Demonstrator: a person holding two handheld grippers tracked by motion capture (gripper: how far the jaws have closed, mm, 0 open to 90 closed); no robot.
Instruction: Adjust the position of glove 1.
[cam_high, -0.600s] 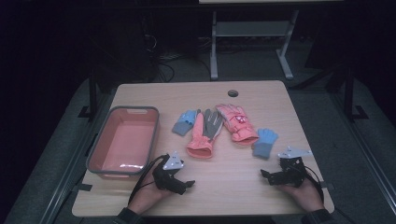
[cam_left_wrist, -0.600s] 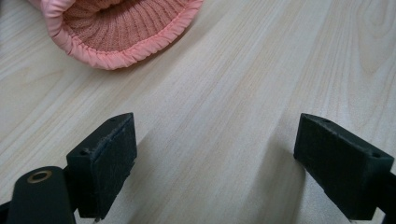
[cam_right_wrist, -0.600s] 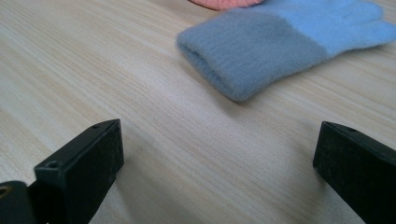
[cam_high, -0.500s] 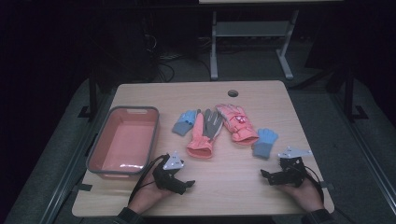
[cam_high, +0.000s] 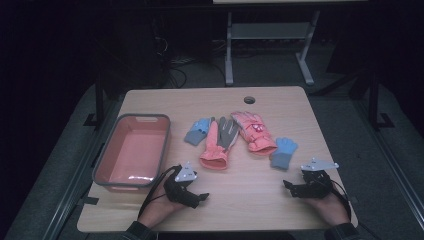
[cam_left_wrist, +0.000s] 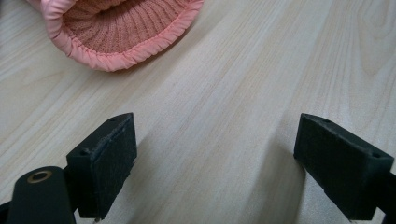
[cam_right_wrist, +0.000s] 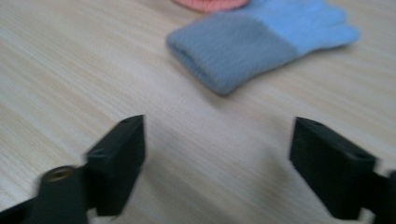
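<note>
Both tools wide, empty, on worktop. Left tool just short of pink glove; right tool near blue glove.

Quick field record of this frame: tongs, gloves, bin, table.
left tongs: open, nothing between them, facing a pink glove's cuff
right tongs: open, nothing between them, facing a blue glove
gloves: two pink, two blue, mid-table, none held
bin: pink, grey rim, left side, nothing inside
table: light wood
</note>
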